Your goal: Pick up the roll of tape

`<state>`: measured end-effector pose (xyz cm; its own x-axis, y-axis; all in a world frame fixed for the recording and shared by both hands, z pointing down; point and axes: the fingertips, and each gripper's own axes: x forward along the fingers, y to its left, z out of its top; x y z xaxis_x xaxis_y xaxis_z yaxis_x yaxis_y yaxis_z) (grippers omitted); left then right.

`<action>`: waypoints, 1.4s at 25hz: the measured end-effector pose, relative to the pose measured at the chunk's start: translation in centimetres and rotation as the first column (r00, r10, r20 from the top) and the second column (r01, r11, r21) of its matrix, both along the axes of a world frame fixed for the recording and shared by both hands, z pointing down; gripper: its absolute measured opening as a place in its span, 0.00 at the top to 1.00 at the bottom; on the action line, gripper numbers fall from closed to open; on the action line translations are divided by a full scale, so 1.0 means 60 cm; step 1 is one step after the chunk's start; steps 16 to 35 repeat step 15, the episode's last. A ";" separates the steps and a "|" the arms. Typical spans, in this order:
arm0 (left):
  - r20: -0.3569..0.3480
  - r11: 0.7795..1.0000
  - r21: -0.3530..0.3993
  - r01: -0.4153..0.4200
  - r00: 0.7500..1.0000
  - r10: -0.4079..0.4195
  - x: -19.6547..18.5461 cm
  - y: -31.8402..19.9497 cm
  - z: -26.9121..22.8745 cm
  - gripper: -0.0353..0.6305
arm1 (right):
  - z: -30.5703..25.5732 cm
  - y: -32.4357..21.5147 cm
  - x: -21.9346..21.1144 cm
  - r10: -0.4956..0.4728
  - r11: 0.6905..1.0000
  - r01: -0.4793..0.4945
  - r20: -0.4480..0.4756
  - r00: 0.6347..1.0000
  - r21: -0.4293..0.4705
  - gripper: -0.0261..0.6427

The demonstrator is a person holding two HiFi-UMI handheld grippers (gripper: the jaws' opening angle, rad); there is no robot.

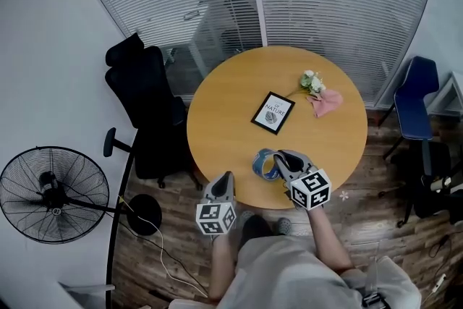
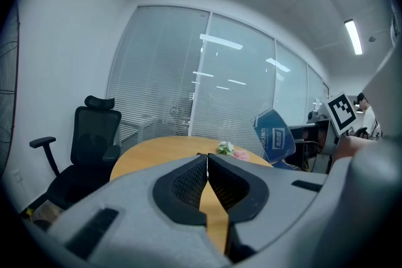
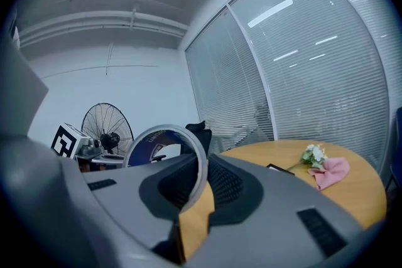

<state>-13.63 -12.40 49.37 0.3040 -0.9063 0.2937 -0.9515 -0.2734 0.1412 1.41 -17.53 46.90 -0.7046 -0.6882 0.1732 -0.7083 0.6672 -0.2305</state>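
Note:
The roll of tape [image 1: 263, 164] is a blue ring near the round wooden table's [image 1: 224, 105] front edge. My right gripper [image 1: 279, 156] is shut on the ring's wall. In the right gripper view the tape [image 3: 190, 146] stands on edge between the right gripper's [image 3: 204, 159] jaws, its brown band running down into them. From the left gripper view the tape [image 2: 274, 134] shows tilted, above the table's right side. The left gripper [image 1: 227, 176] sits to the left of the tape at the table's near rim. Its jaws [image 2: 207, 157] meet at the tips with nothing between them.
A framed picture [image 1: 273, 113] lies at the table's middle, with a small flower bunch [image 1: 312, 80] and a pink cloth [image 1: 326, 103] to its right. A black office chair [image 1: 147, 108] and a floor fan [image 1: 53, 195] stand left; a blue chair [image 1: 417, 99] stands right.

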 end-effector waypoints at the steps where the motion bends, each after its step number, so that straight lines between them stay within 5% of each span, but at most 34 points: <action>1: -0.001 1.000 -0.003 0.000 1.000 0.000 0.000 0.001 0.002 0.93 | 0.000 0.001 0.000 0.000 1.000 0.000 0.005 1.000 -0.003 0.89; 35: -0.001 1.000 -0.004 -0.004 1.000 0.004 0.001 -0.003 0.004 0.93 | 0.005 -0.001 -0.001 -0.001 1.000 0.001 0.012 1.000 -0.010 0.89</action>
